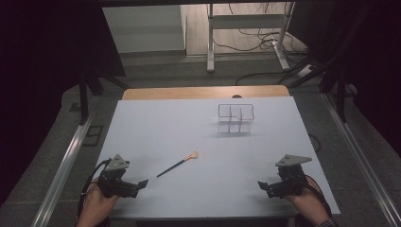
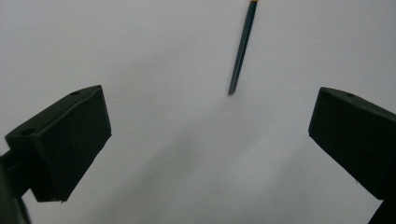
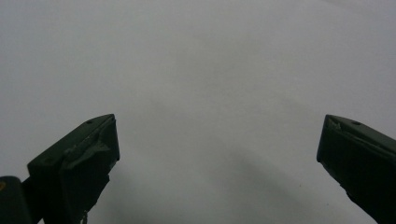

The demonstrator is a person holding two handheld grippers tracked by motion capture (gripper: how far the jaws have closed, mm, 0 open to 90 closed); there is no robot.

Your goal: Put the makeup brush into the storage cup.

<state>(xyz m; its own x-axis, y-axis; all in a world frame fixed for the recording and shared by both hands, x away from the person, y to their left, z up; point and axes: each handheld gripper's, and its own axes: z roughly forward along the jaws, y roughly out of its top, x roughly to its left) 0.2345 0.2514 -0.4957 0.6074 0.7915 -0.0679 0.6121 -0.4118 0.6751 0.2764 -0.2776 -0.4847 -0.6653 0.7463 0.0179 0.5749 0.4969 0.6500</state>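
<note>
Table: a pale sheet covers the top. It bears a brush near the middle, a clear organiser toward the far side, and a gripper at each near corner.
Organiser: a transparent box with partitions, standing upright at the far centre-right, well apart from the brush and from both grippers. Its compartments look empty, though the clear walls make that hard to confirm.
Left gripper: held low over the near-left of the table, jaws spread wide with nothing between them. In the left gripper view bare table shows between the two black jaws, and the brush handle tip lies just ahead of the gap.
Right gripper: held at the near-right, jaws likewise wide apart and holding nothing. The right gripper view has plain table between the jaws.
Brush: a slim dark handle with a pale orange-tan head, lying flat and slantwise. The head points toward the far right and the handle end toward the left gripper, near it but not touching.
Progress: judged to be at the very start. Nothing is grasped or lifted, and the brush lies free on the table.
Left to do: by my reading, close on the brush handle, lift it, and probably carry it to the organiser.
</note>
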